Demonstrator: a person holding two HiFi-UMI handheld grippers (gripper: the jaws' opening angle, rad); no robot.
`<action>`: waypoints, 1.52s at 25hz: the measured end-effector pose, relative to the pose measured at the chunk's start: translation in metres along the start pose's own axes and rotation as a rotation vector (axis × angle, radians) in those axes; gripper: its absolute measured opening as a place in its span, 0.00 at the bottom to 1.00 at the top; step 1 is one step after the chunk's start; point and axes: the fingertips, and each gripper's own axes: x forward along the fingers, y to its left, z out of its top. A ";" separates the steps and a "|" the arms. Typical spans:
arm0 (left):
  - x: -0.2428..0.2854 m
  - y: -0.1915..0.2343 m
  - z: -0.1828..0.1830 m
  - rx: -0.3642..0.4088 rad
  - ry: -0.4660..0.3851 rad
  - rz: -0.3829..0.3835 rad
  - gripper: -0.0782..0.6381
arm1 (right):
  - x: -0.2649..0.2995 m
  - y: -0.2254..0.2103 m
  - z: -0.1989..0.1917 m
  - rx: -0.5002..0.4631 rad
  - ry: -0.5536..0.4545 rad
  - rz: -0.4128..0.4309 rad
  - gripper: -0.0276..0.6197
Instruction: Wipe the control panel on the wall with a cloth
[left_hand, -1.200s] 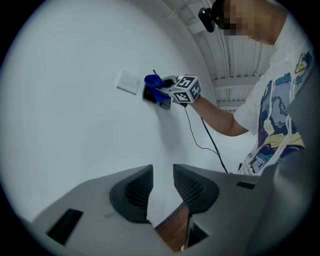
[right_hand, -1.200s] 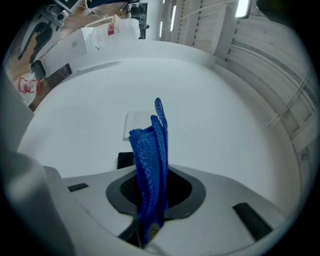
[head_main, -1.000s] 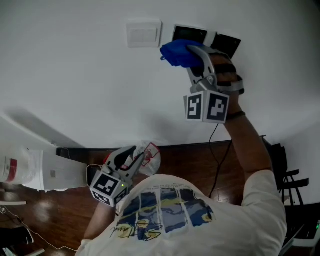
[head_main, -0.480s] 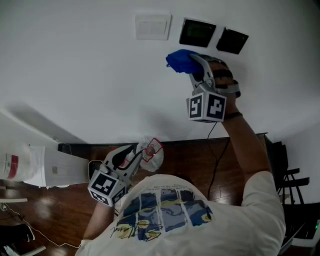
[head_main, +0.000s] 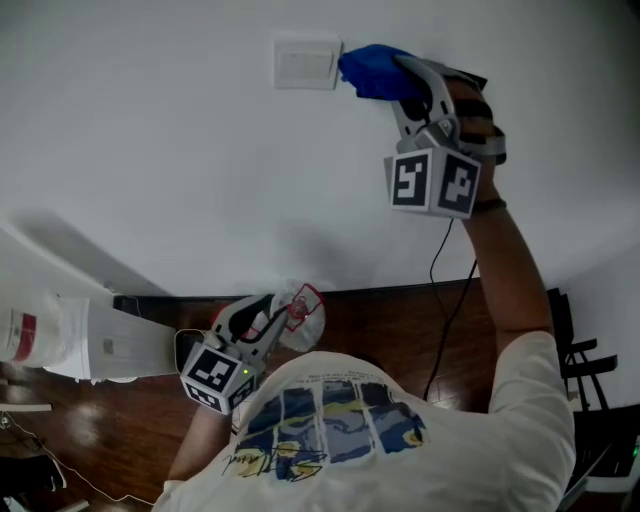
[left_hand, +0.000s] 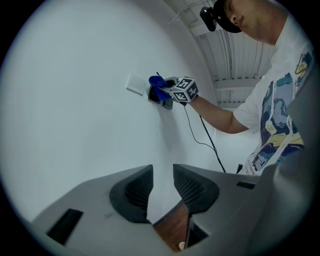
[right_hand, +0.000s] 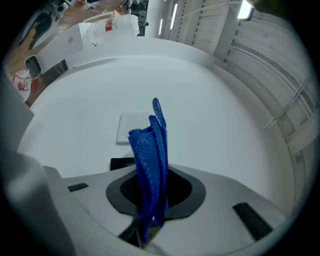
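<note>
— What's the biggest thing here?
— The white wall (head_main: 150, 160), with a white switch plate (head_main: 307, 64) set high on it. Far below that plate runs the dark wooden floor (head_main: 390, 320).
— Any containers?
— Two. Well below and to the left of the switch plate, a white box (head_main: 70, 340) with a red label stands on the floor; its inside does not show. Straight below the plate lies a crumpled white bag (head_main: 305, 312) with red print; what it holds cannot be made out.
— And the grippers?
— The right gripper (right_hand: 150, 200) is raised to the wall just right of the switch plate, its jaws clamped on a blue cloth (right_hand: 150, 155). The left gripper (left_hand: 162, 172) hangs low, far below the plate and beside the bag, jaws a little apart with nothing between them.
— Where is the cloth exactly?
— Bunched against the wall at the plate's right edge, over the control panel (left_hand: 159, 97).
— How much of the panel shows?
— Only dark edges peeping out from under the cloth, immediately right of the plate.
— Anything smaller?
— A thin black cable (head_main: 447, 290) dangles down the wall, below and right of the plate.
</note>
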 end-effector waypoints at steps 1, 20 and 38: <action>-0.001 0.001 -0.001 -0.001 0.001 0.003 0.28 | 0.001 0.005 -0.001 0.003 0.002 0.008 0.17; -0.012 0.007 -0.013 -0.018 0.026 0.017 0.28 | -0.001 0.128 -0.021 0.062 0.022 0.169 0.17; -0.020 0.010 -0.007 -0.016 -0.016 0.050 0.28 | -0.110 0.115 0.013 0.465 -0.054 0.237 0.17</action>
